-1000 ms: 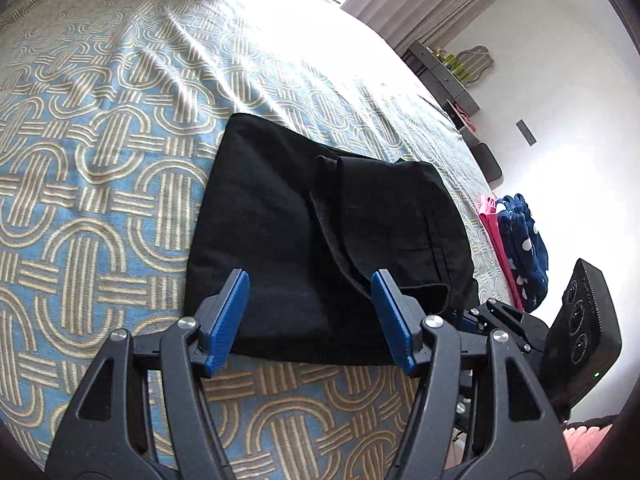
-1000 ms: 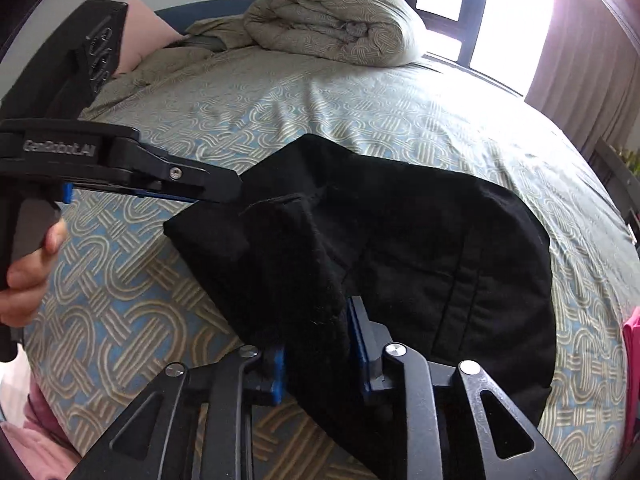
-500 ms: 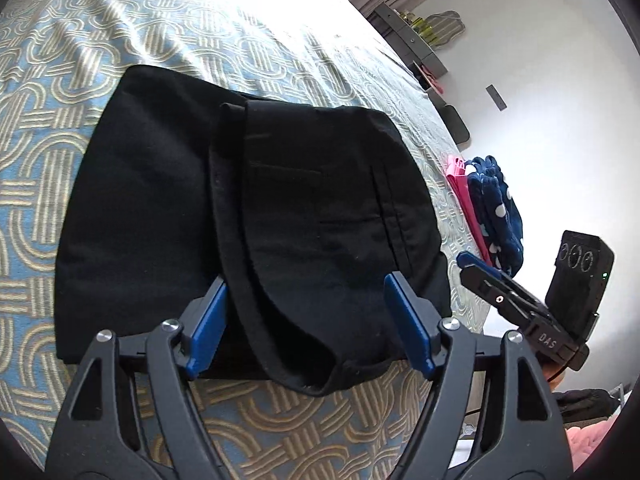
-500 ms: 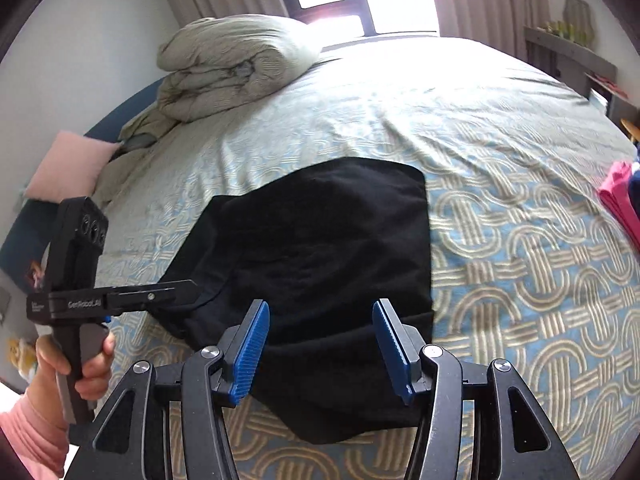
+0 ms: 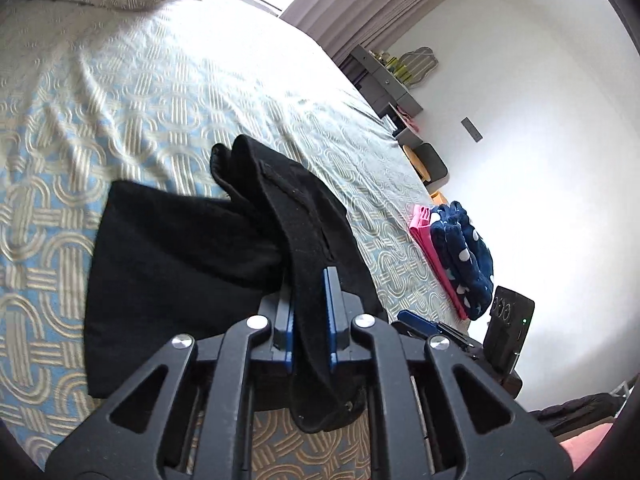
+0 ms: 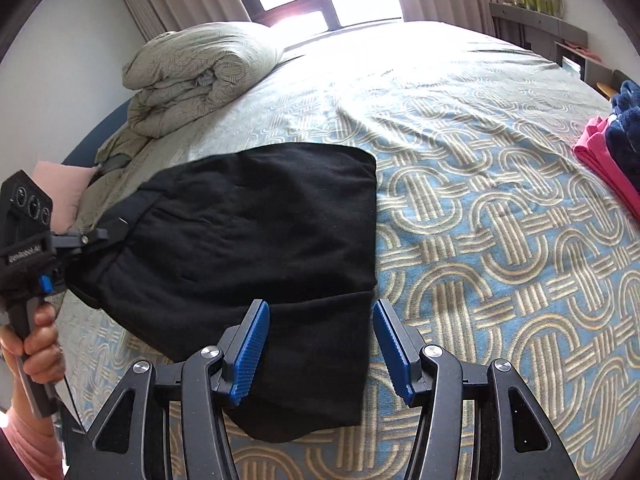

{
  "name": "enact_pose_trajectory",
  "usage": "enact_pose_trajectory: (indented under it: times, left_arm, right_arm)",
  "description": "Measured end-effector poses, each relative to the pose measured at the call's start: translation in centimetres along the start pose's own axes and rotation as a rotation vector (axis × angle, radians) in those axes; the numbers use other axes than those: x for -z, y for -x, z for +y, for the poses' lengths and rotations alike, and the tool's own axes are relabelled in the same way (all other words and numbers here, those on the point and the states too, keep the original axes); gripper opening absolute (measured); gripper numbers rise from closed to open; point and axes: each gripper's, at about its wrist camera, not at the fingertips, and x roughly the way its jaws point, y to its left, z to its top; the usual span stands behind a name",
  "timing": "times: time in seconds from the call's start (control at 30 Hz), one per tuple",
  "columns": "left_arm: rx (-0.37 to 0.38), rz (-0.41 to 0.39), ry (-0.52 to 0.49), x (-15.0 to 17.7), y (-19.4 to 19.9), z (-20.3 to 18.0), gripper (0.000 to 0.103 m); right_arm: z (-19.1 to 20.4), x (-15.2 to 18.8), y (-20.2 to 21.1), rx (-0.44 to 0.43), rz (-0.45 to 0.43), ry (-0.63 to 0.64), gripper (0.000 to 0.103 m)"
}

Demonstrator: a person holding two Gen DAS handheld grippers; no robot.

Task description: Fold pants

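Black pants [image 6: 256, 240] lie partly folded on the patterned bedspread [image 6: 500, 200]. My left gripper [image 5: 310, 312] is shut on the waistband end of the pants [image 5: 304, 240] and holds it lifted off the bed. It also shows at the left of the right wrist view [image 6: 102, 236], pinching the pants' left edge. My right gripper [image 6: 320, 344] is open and empty, just above the near edge of the folded pants. Its tip shows in the left wrist view [image 5: 416, 318].
A rolled duvet [image 6: 200, 76] lies at the head of the bed beside a pink pillow [image 6: 60, 188]. Folded pink [image 5: 432, 252] and navy dotted [image 5: 464, 248] clothes sit at the bed's right edge. Shelves [image 5: 384, 76] and a chair [image 5: 428, 164] stand by the wall.
My left gripper has closed on the waistband end and lifted it. My right gripper let go of the pants earlier and stays open over the near edge.
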Motion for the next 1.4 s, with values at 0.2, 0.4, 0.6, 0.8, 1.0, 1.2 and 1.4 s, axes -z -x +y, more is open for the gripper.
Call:
enact_pose_trajectory:
  times: [0.2, 0.4, 0.6, 0.8, 1.0, 1.2, 1.4]
  left_arm:
    - [-0.198, 0.028, 0.014, 1.1, 1.4, 5.0, 0.014]
    - [-0.184, 0.069, 0.213, 4.8, -0.9, 11.6, 0.020]
    - [-0.265, 0.069, 0.109, 4.8, -0.3, 10.2, 0.029]
    - [-0.390, -0.037, 0.079, 3.1, 2.3, 8.2, 0.031]
    - [-0.181, 0.043, -0.157, -0.1, -2.2, -1.6, 0.041]
    - [-0.169, 0.339, -0.332, 0.6, -15.9, -7.3, 0.041]
    - [-0.269, 0.319, -0.301, -0.8, -20.4, -5.7, 0.048]
  right_arm:
    - [1.1, -0.8, 0.1, -0.047, -0.024, 0.008, 0.058]
    - [4.0, -0.3, -4.8, -0.094, 0.118, 0.053, 0.059]
    - [2.9, 1.3, -5.8, -0.129, 0.218, -0.035, 0.058]
    - [1.5, 2.4, -4.3, -0.209, 0.241, -0.101, 0.058]
    - [1.3, 3.0, -3.7, -0.214, 0.216, -0.108, 0.058]
    - [1.5, 4.2, -2.7, -0.218, 0.156, -0.081, 0.015]
    - [2.2, 6.1, -1.0, -0.244, 0.147, -0.051, 0.010]
